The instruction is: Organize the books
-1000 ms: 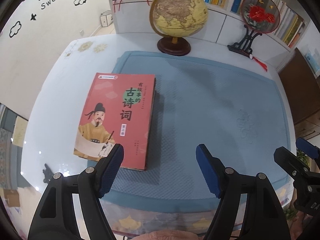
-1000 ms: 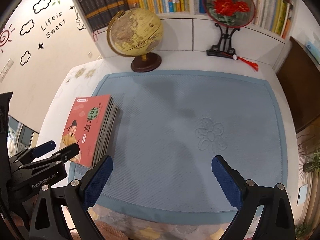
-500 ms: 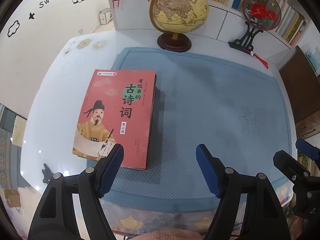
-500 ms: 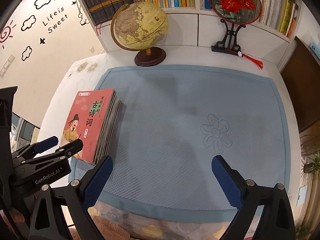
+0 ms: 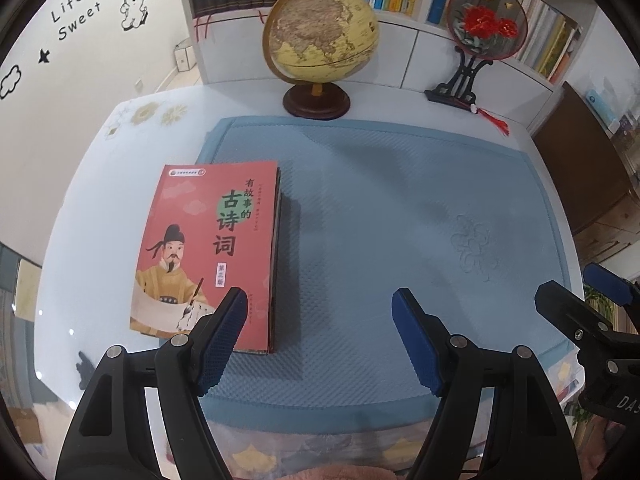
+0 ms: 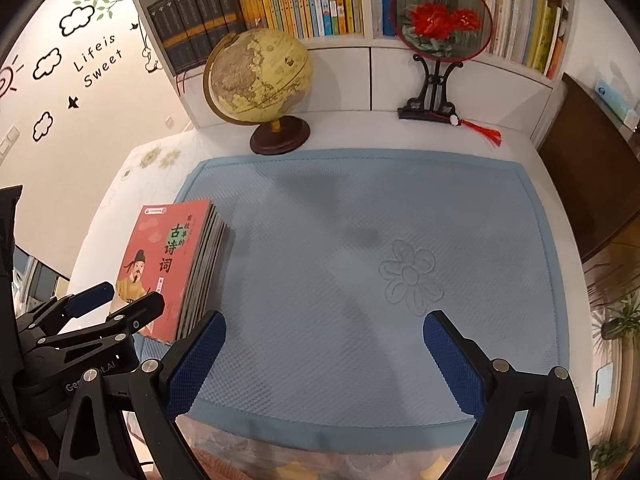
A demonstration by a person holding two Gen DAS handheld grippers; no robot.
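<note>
Left hand-held gripper (image 5: 318,336): fingers spread wide with nothing between them, hovering over the near edge of the mat; its left blue pad (image 5: 224,336) overlaps the near right corner of the top book in the left wrist view, though whether it touches cannot be told
Right hand-held gripper (image 6: 324,360): fingers spread wide with nothing between them, above the near part of the mat, at about 3 o'clock from the left one
Stack of books (image 5: 208,256): lies flat at about 9 o'clock on the mat, spines and page edges toward the mat's middle; its left part hangs past the mat's left border onto the bench; the right wrist view shows several thin volumes piled under the red cover
Top cover (image 6: 160,268): red, with a robed man holding a brush and large Chinese characters
Mat (image 5: 400,220): blue and quilted, covering most of the bench, with a stitched flower (image 6: 410,276) at about 3 o'clock
Bench (image 5: 100,200): white and glossy, with small flower prints at about 10 o'clock
Globe (image 5: 320,36): on a dark round base at 12 o'clock, just beyond the mat's far edge
Round fan on stand (image 6: 442,16): red flowers, black stand, red tassel, at about 1 o'clock
Bookshelf (image 6: 320,0): behind the bench, filled with upright books
</note>
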